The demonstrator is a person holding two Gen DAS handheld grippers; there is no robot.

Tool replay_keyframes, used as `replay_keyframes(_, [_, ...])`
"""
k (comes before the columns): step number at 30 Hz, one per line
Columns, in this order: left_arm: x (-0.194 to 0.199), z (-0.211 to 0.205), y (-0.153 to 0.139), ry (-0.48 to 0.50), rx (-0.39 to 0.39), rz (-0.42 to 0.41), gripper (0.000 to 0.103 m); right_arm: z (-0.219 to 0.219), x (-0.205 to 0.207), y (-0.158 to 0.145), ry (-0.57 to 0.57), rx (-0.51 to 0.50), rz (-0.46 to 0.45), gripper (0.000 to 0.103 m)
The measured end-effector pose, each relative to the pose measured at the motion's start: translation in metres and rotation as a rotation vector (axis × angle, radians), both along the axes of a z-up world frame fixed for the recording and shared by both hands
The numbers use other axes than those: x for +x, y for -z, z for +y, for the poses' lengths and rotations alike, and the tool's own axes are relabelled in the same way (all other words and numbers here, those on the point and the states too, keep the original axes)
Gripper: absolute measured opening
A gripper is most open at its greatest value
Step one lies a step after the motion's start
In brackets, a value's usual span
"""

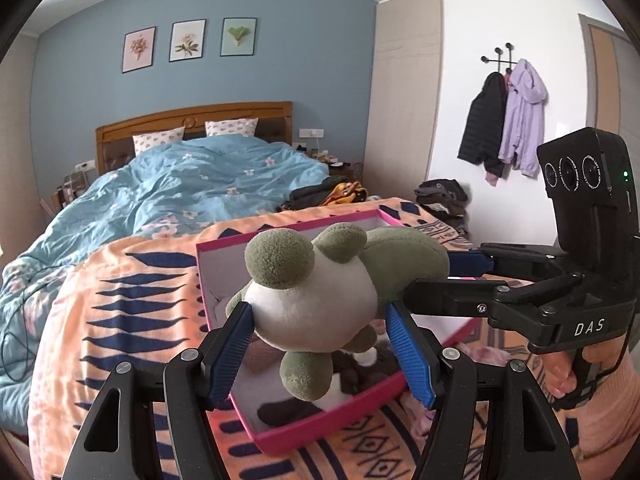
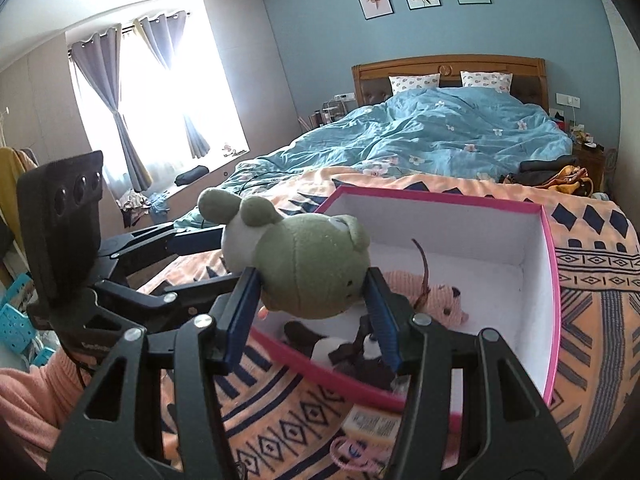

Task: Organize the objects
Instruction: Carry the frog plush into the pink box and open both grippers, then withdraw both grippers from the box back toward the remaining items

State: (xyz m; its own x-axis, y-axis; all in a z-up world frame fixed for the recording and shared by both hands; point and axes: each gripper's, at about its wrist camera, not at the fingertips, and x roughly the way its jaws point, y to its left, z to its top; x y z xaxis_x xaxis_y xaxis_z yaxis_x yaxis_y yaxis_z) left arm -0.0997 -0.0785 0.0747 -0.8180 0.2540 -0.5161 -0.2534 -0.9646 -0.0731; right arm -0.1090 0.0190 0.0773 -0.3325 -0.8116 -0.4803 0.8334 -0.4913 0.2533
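- Two grippers meet on one soft toy: the left gripper (image 1: 320, 336) pinches the pale belly of the green plush frog (image 1: 320, 280) between ribbed blue pads (image 1: 230, 354), and the right gripper (image 2: 316, 308) clamps the frog's round head (image 2: 312, 268) from the 3 o'clock side of the left view.
- Frog fabric is short, fuzzy pile, olive on the limbs and head, cream on the belly; it hangs above the pink box (image 2: 550, 264), not touching its floor.
- Box walls are stiff card, magenta outside and matte white inside, rectangular and open-topped; it rests on the orange patterned blanket (image 1: 132, 304).
- Inside, a knitted pink toy (image 2: 432, 296) lies toward 3 o'clock in the right view, and a dark brown-and-white plush (image 2: 352, 352) sits under the frog, partly hidden by the gripper fingers.
- Beyond the box at 12 o'clock, a rumpled blue floral duvet (image 1: 208, 184) runs to a wooden headboard (image 1: 192, 120).
- Jackets (image 1: 508, 120) hang on the white wall at 2 o'clock in the left view.
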Motion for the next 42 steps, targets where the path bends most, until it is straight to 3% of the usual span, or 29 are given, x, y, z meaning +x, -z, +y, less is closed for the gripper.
replay_keyframes(5, [-0.023, -0.011, 0.004, 0.001, 0.053, -0.053, 0.069, -0.007, -0.018, 0.0, 0.009, 0.005, -0.021, 0.056])
replay_keyframes(12, [-0.052, -0.018, 0.013, -0.02, 0.069, -0.1, 0.069, -0.019, -0.039, 0.007, 0.025, 0.024, -0.054, 0.056])
replay_keyframes(28, [-0.107, -0.032, 0.047, -0.112, 0.041, -0.215, 0.069, -0.059, -0.1, 0.029, 0.093, 0.096, -0.201, 0.057])
replay_keyframes(33, [-0.1, -0.032, 0.045, -0.128, 0.037, -0.194, 0.069, -0.059, -0.107, 0.036, 0.162, 0.136, -0.235, 0.057])
replay_keyframes(42, [-0.074, -0.029, 0.039, -0.112, 0.044, -0.139, 0.069, -0.037, -0.081, 0.036, 0.131, 0.133, -0.192, 0.057])
